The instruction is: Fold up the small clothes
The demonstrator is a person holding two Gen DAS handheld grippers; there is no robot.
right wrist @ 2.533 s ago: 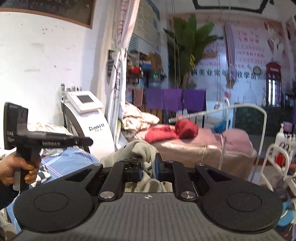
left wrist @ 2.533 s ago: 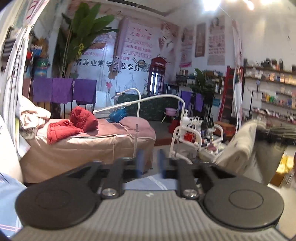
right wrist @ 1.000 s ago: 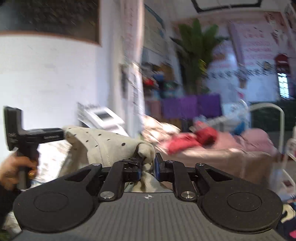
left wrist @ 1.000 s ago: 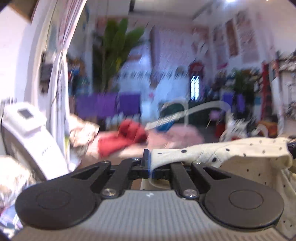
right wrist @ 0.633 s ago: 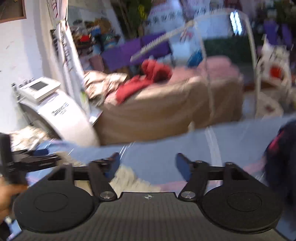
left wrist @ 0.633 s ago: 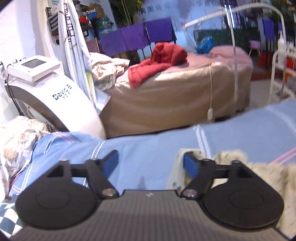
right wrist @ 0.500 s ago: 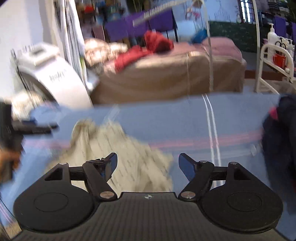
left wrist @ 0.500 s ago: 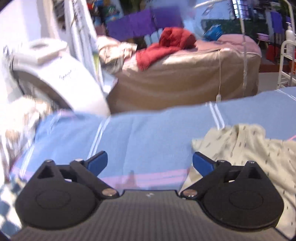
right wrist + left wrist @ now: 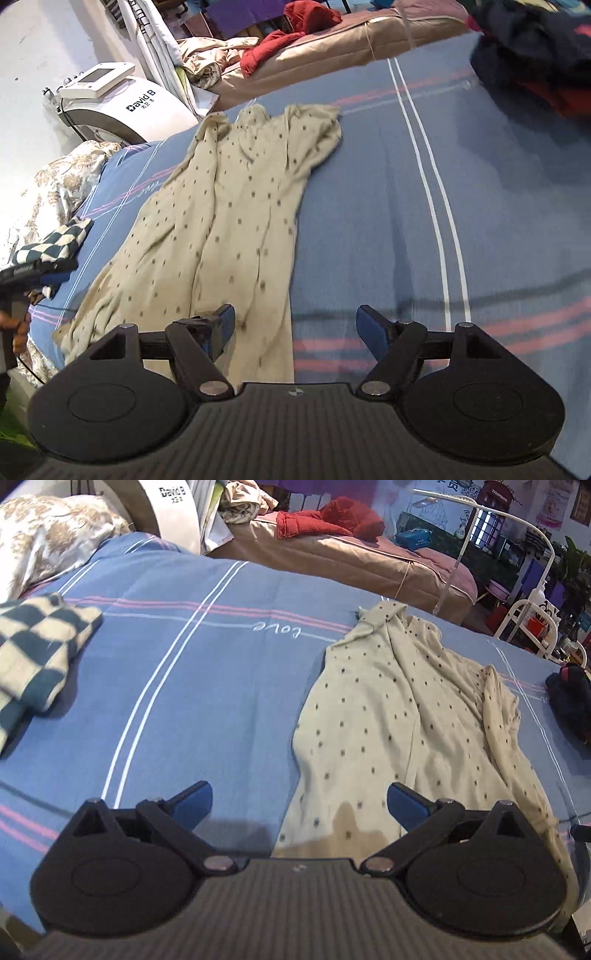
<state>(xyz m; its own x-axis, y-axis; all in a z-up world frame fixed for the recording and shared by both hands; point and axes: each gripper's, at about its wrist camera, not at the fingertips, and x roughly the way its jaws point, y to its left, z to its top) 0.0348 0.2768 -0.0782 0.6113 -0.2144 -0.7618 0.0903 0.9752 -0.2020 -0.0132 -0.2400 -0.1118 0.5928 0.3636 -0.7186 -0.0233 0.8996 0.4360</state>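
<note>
Both tools, left (image 9: 298,804) and right (image 9: 295,325), wide open, empty, above dotted garment (image 9: 399,716).

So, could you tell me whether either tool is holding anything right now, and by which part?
Nothing is held. The left tool and right tool are both open above the dotted garment, which lies loose on the blue sheet.

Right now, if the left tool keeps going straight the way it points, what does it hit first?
Probably the near edge of the cream dotted garment, spread on the blue striped sheet. The open left tool straddles that edge; height above it is unclear.
</note>
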